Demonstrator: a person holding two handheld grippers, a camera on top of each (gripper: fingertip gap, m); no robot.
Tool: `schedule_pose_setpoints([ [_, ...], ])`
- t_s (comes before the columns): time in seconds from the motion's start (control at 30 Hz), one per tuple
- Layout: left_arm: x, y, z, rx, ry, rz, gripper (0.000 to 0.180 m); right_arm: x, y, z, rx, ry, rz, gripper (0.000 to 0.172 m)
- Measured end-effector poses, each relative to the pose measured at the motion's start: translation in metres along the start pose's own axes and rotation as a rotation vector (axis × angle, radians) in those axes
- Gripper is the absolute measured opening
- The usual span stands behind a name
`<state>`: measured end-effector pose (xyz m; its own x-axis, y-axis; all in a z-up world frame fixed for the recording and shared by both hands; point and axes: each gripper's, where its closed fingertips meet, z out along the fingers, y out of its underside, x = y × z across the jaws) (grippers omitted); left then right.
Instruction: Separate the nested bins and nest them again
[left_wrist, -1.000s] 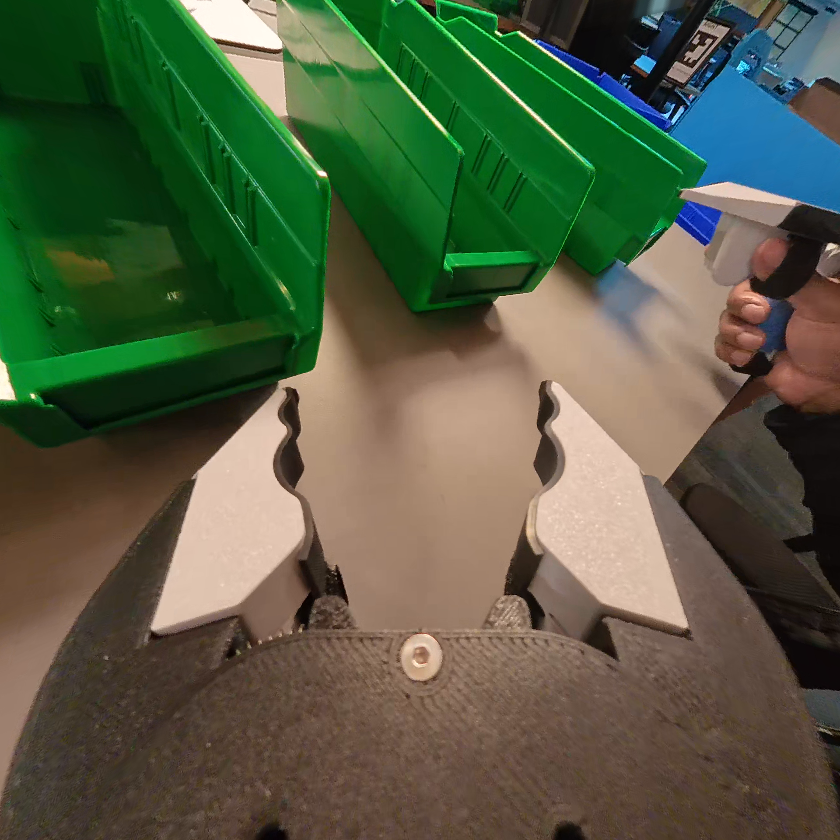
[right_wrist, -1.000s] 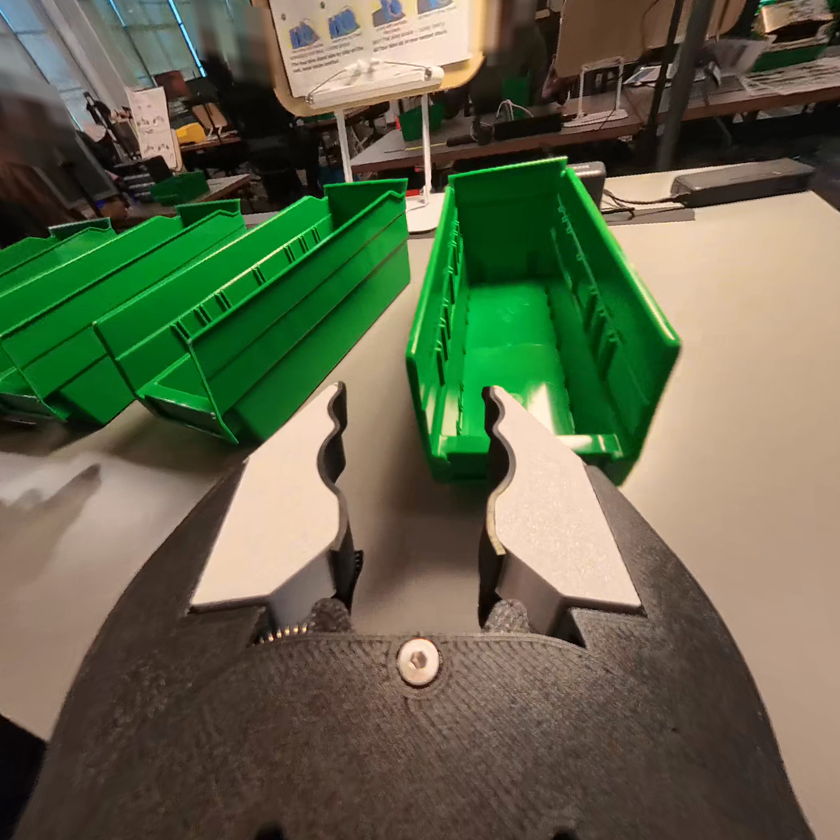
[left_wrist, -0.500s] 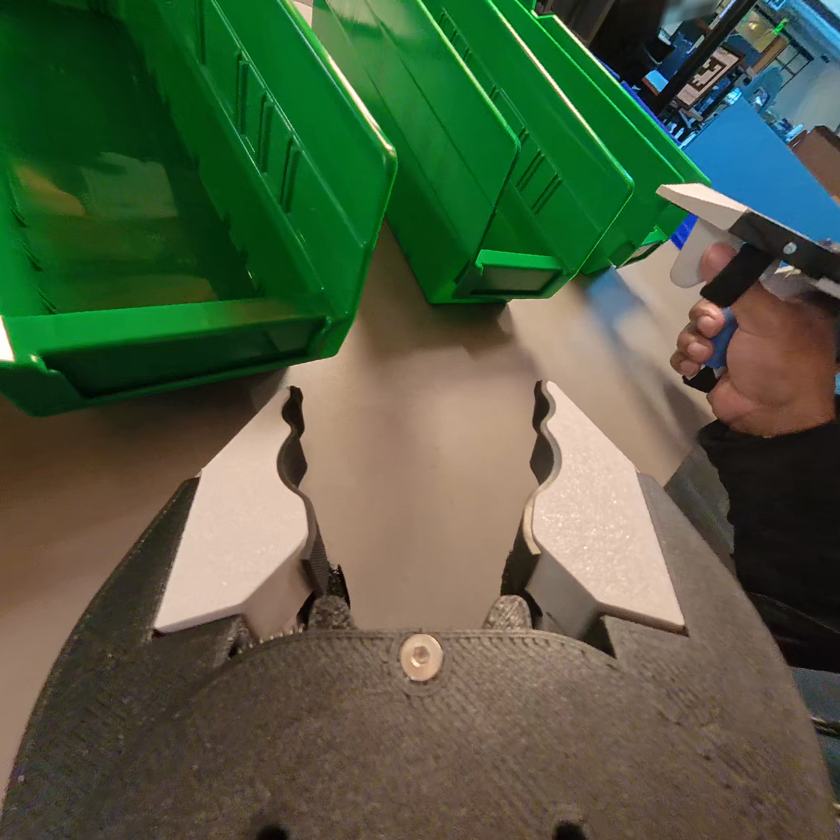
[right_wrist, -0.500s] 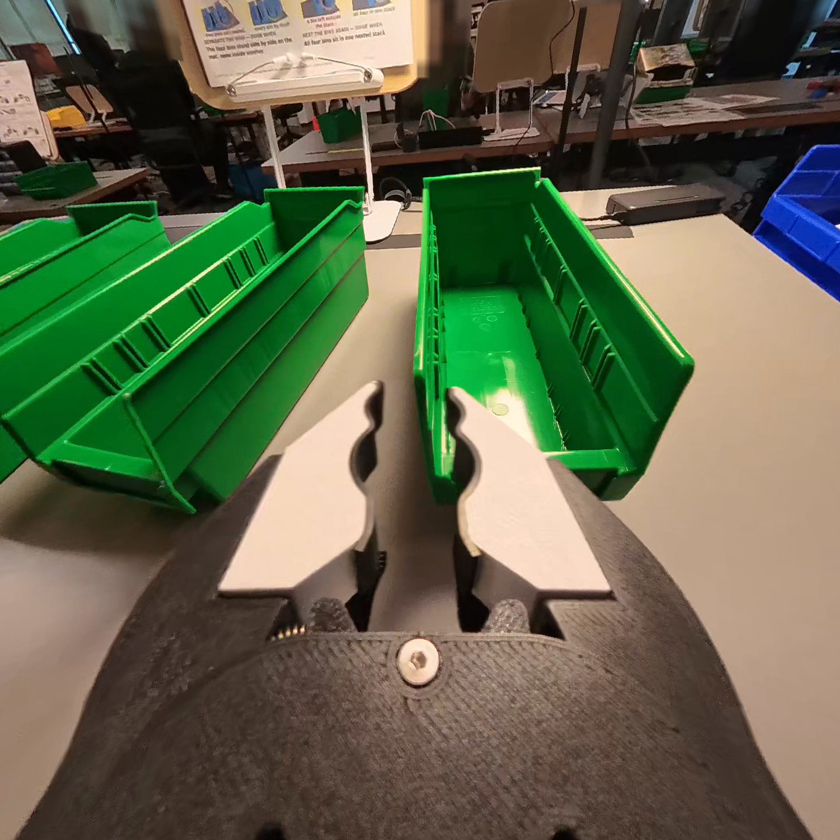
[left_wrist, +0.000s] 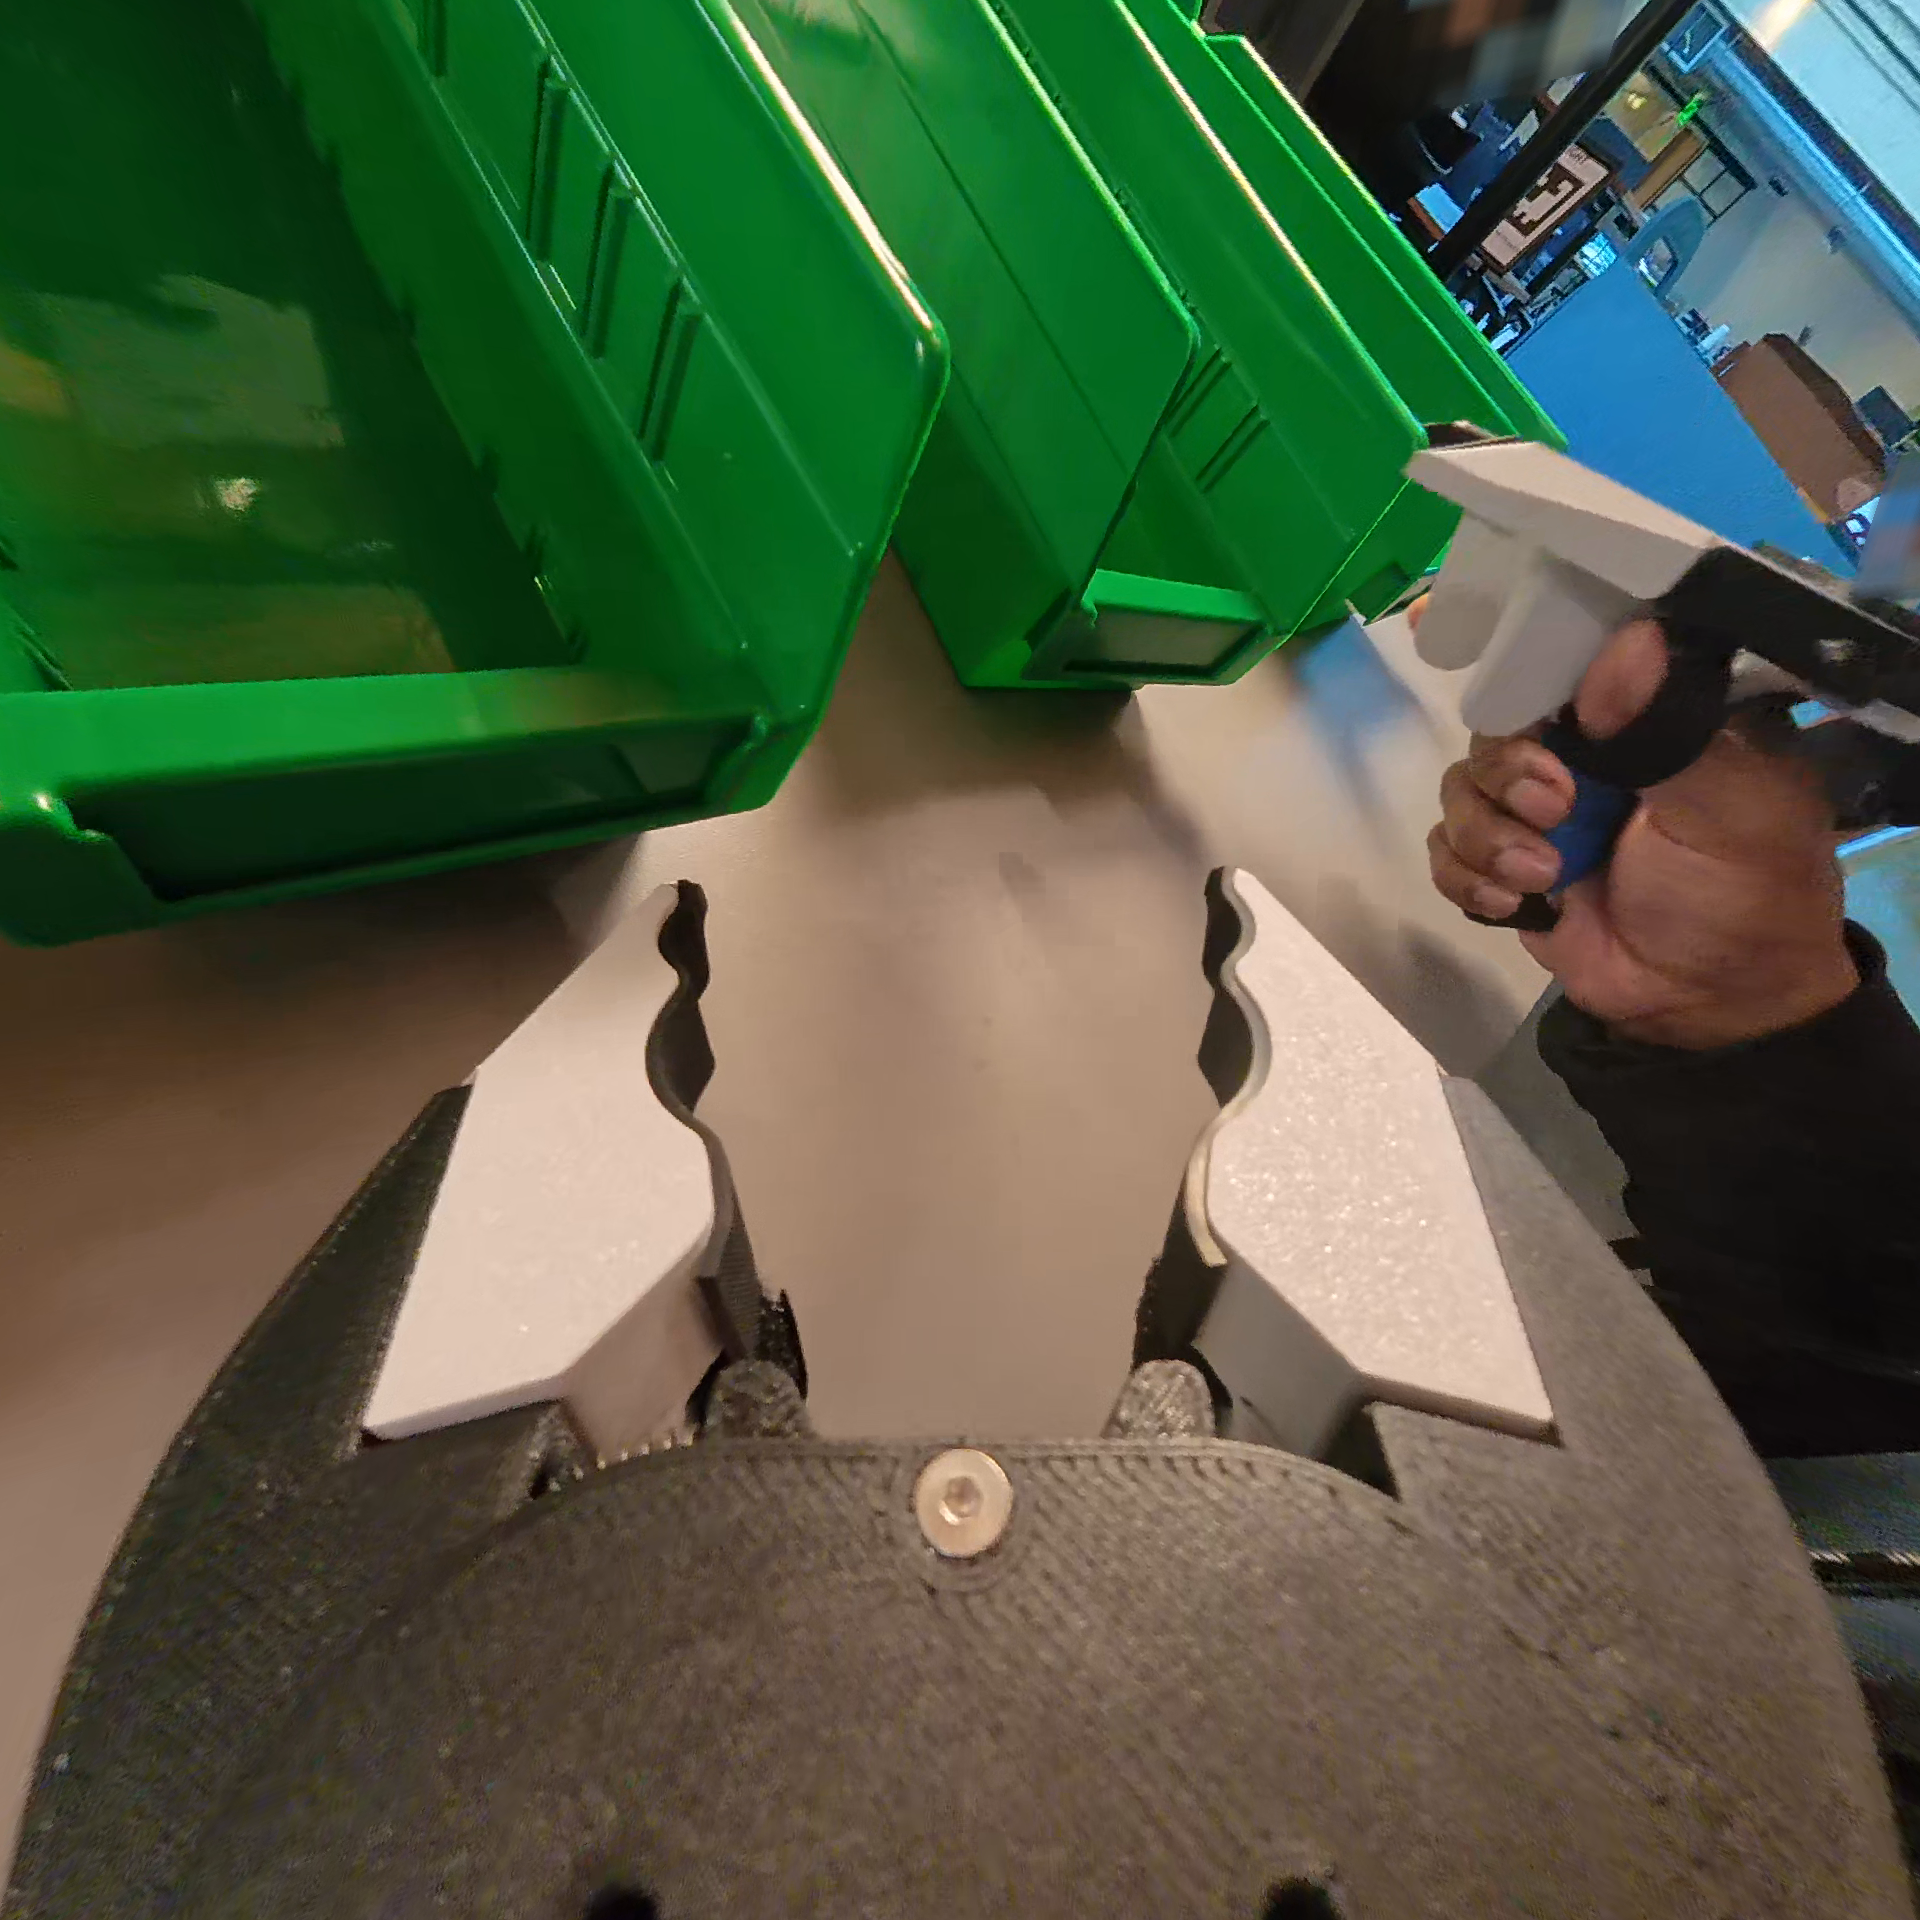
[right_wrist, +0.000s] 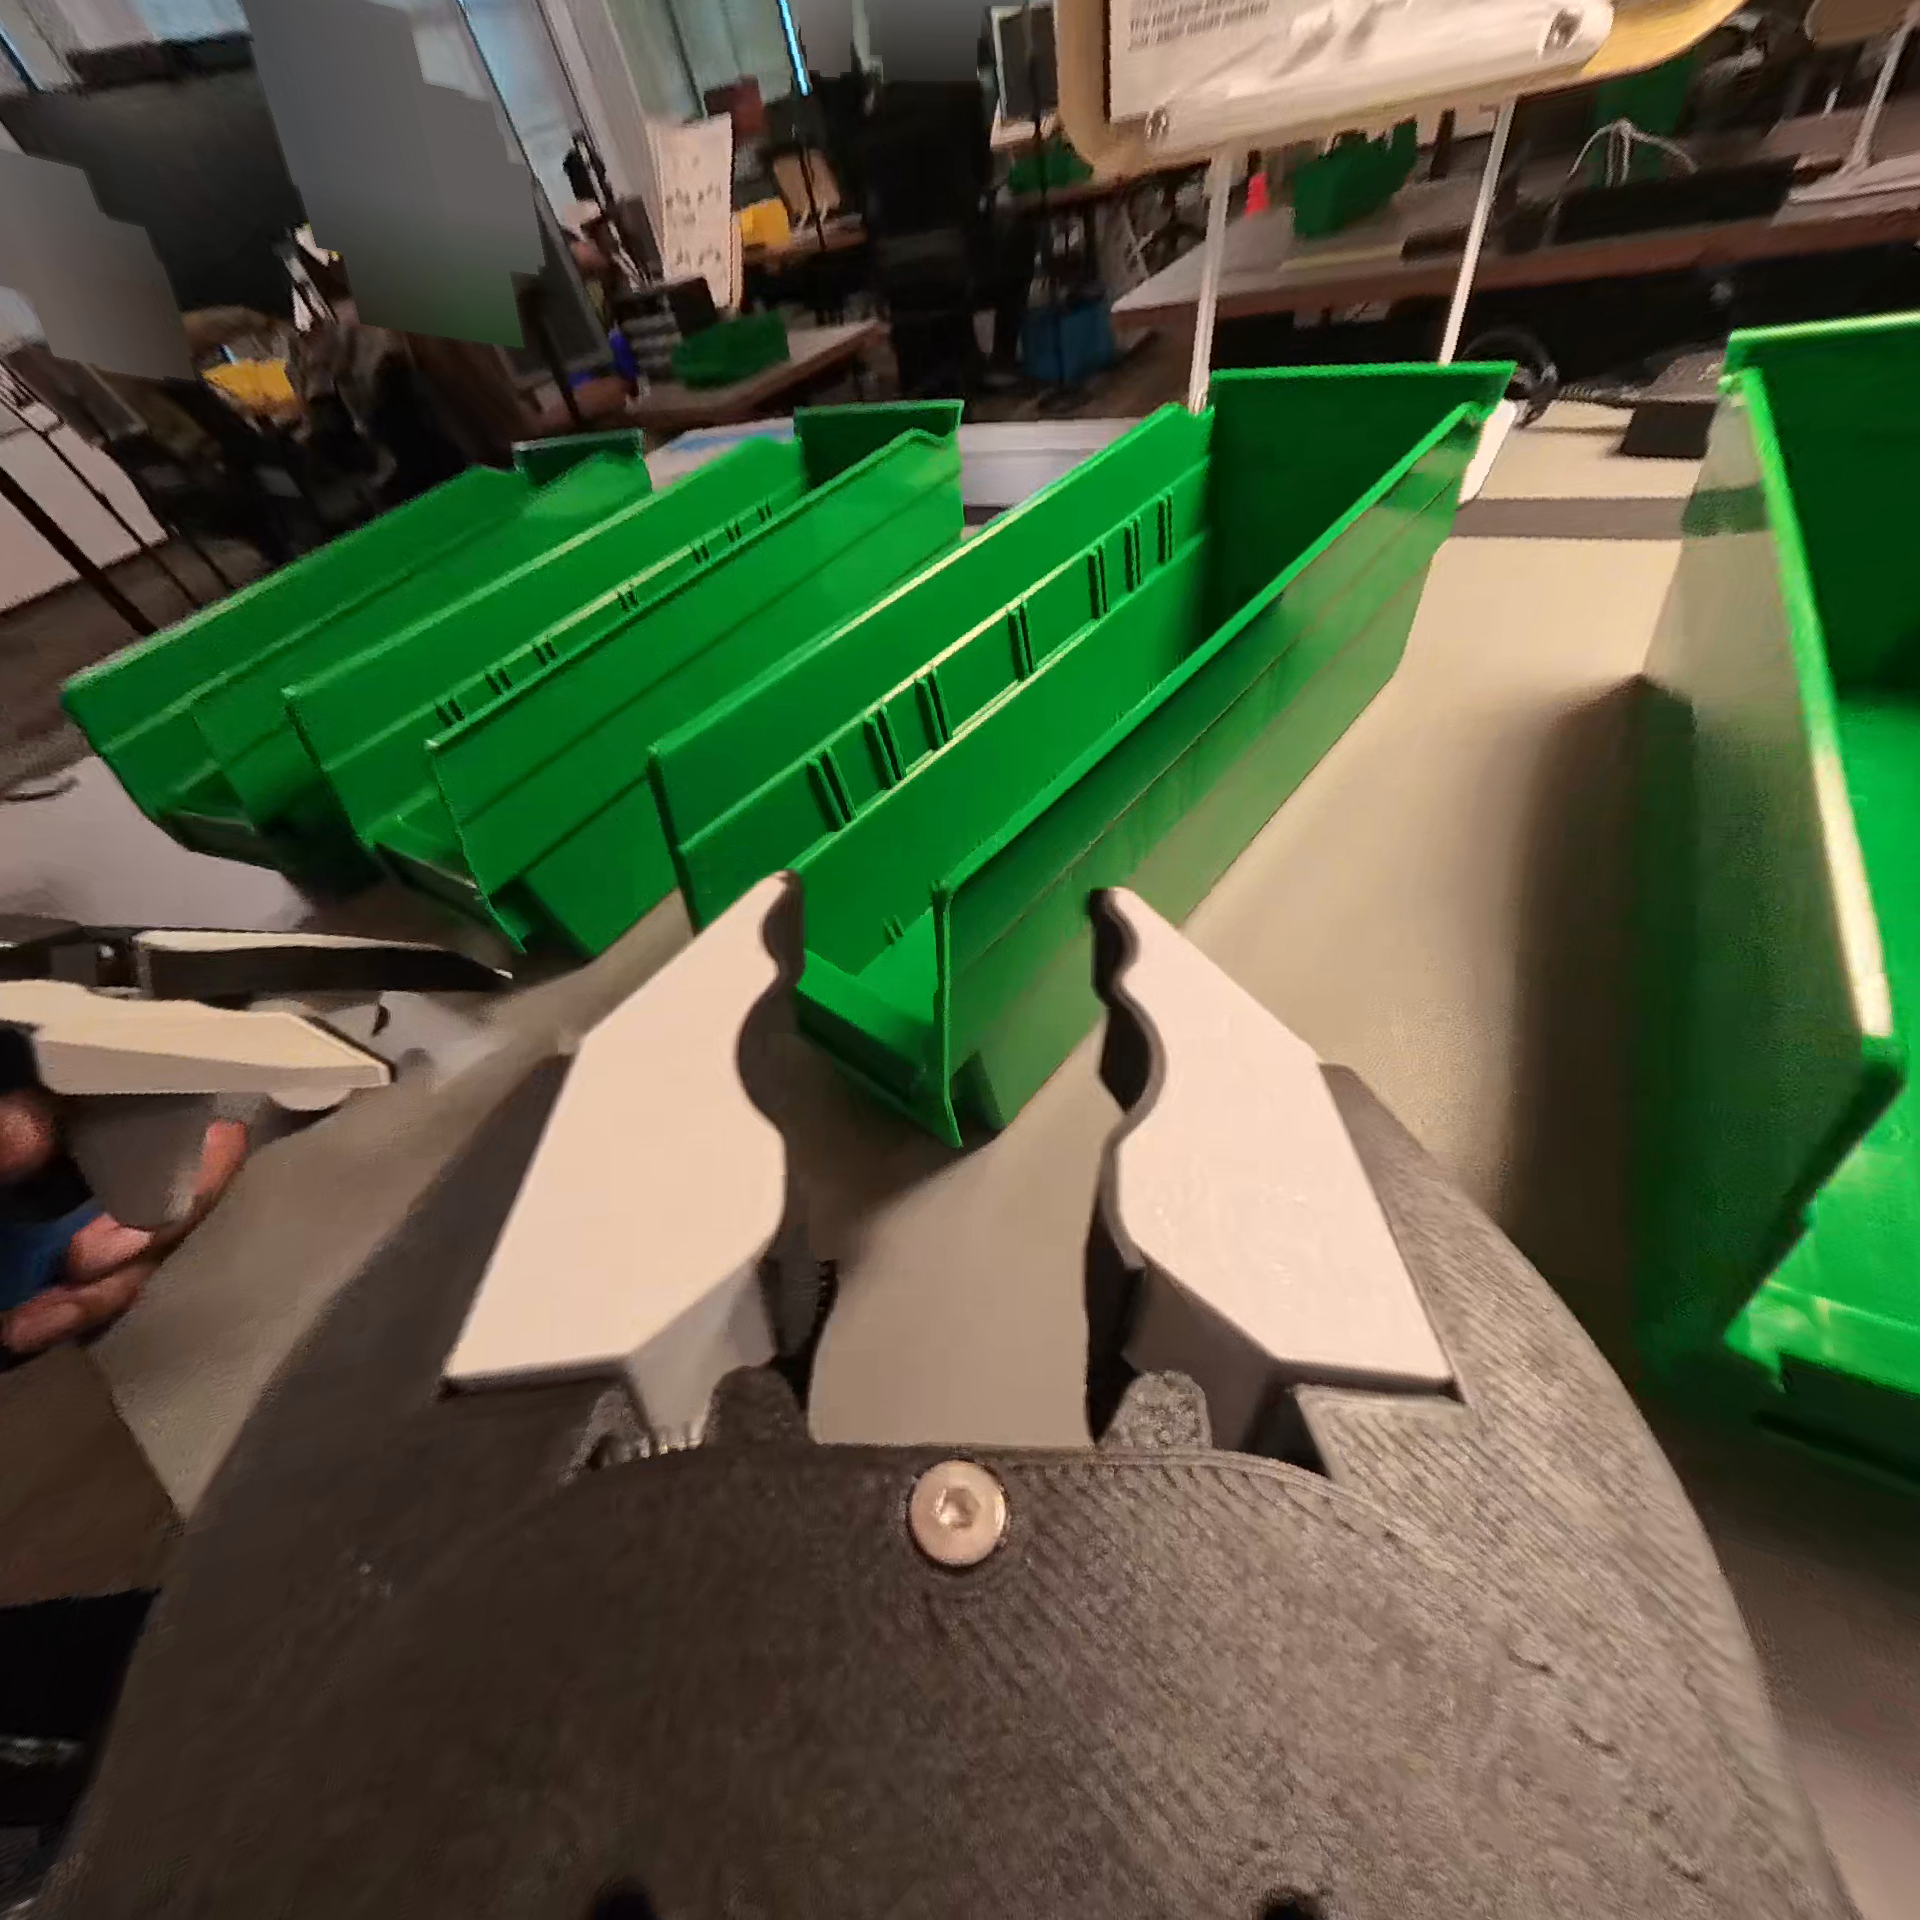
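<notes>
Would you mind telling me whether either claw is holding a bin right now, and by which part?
Nothing is held. The left claw is open over bare table; the right claw is open, its fingers astride a green bin's near corner without pressing on it.

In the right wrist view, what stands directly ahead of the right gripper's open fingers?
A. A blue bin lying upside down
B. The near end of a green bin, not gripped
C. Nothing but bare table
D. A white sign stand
B: the near end of a green bin shows in line with the gap of the right gripper, whose fingers stand apart and are not pressed on it.
</notes>
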<state>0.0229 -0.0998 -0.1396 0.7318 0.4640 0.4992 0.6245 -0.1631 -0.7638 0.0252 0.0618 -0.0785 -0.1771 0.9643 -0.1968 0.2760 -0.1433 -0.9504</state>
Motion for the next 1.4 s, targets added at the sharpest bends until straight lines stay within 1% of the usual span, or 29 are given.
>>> schedule_pose_setpoints([
  [0.07, -0.001, -0.001, -0.001, 0.011, -0.004, -0.001, 0.095, 0.008, 0.005, 0.006, -0.033, 0.029, -0.015, 0.033],
  [0.1, 0.0, -0.002, -0.002, 0.021, -0.002, -0.002, 0.095, 0.01, 0.006, 0.007, -0.032, 0.027, -0.022, 0.026],
  [0.13, 0.0, -0.003, -0.003, 0.031, 0.002, -0.005, 0.095, 0.01, 0.005, 0.007, -0.022, 0.015, -0.026, 0.024],
  [0.2, 0.0, -0.005, -0.005, 0.05, 0.009, -0.01, 0.095, 0.012, 0.005, 0.005, 0.002, 0.017, -0.029, 0.015],
  [0.27, 0.0, -0.007, -0.007, 0.066, 0.011, -0.009, 0.095, 0.02, 0.006, 0.001, 0.021, 0.058, -0.04, 0.012],
  [0.37, 0.0, -0.009, -0.009, 0.087, 0.0, -0.002, 0.095, 0.025, 0.009, -0.003, 0.042, 0.074, -0.034, 0.014],
  [0.43, -0.002, -0.01, -0.011, 0.101, -0.011, -0.006, 0.095, 0.023, 0.007, -0.008, 0.072, 0.053, -0.008, 0.03],
  [0.53, -0.002, -0.014, -0.016, 0.138, -0.01, -0.017, 0.095, 0.022, 0.001, -0.018, 0.134, 0.029, 0.021, 0.038],
  [0.63, -0.004, -0.02, -0.027, 0.186, -0.011, 0.004, 0.095, 0.021, -0.006, -0.026, 0.2, -0.012, 0.054, 0.042],
  [0.7, -0.02, -0.03, -0.046, 0.236, -0.119, 0.07, 0.094, 0.02, -0.009, -0.03, 0.227, -0.039, 0.073, 0.043],
  [0.77, -0.037, -0.052, -0.078, 0.346, -0.218, 0.1, 0.094, 0.02, -0.011, -0.033, 0.249, -0.06, 0.087, 0.044],
  [0.83, -0.058, -0.075, -0.118, 0.485, -0.305, 0.079, 0.095, 0.018, -0.012, -0.035, 0.262, -0.084, 0.096, 0.044],
  [0.9, -0.093, -0.092, -0.161, 0.606, -0.457, 0.041, 0.095, 0.017, -0.012, -0.036, 0.265, -0.102, 0.103, 0.044],
  [0.97, -0.132, -0.098, -0.194, 0.634, -0.609, 0.019, 0.095, 0.016, -0.012, -0.036, 0.263, -0.114, 0.11, 0.045],
  [1.0, -0.148, -0.099, -0.203, 0.619, -0.649, 0.015, 0.095, 0.016, -0.012, -0.036, 0.265, -0.118, 0.114, 0.044],
  [1.07, -0.176, -0.097, -0.202, 0.537, -0.675, 0.002, 0.093, 0.015, -0.013, -0.037, 0.27, -0.127, 0.117, 0.044],
  [1.13, -0.2, -0.086, -0.188, 0.391, -0.679, -0.014, 0.088, 0.015, -0.014, -0.038, 0.275, -0.127, 0.113, 0.044],
  [1.17, -0.209, -0.08, -0.18, 0.326, -0.672, -0.015, 0.082, 0.015, -0.014, -0.038, 0.275, -0.126, 0.11, 0.045],
  [1.2, -0.216, -0.077, -0.172, 0.282, -0.658, -0.013, 0.069, 0.014, -0.014, -0.037, 0.274, -0.126, 0.106, 0.044],
  [1.23, -0.22, -0.075, -0.166, 0.256, -0.636, -0.013, 0.05, 0.014, -0.013, -0.037, 0.273, -0.124, 0.101, 0.045],
  [1.27, -0.22, -0.076, -0.16, 0.254, -0.601, -0.012, 0.04, 0.014, -0.013, -0.037, 0.272, -0.122, 0.098, 0.044],
  [1.3, -0.221, -0.08, -0.157, 0.264, -0.581, -0.012, 0.017, 0.014, -0.013, -0.037, 0.273, -0.121, 0.096, 0.044],
  [1.33, -0.224, -0.082, -0.156, 0.265, -0.582, -0.004, 0.012, 0.014, -0.014, -0.037, 0.274, -0.121, 0.096, 0.044],
  [1.4, -0.228, -0.086, -0.152, 0.259, -0.575, 0.006, 0.011, 0.014, -0.014, -0.037, 0.275, -0.119, 0.1, 0.044],
])
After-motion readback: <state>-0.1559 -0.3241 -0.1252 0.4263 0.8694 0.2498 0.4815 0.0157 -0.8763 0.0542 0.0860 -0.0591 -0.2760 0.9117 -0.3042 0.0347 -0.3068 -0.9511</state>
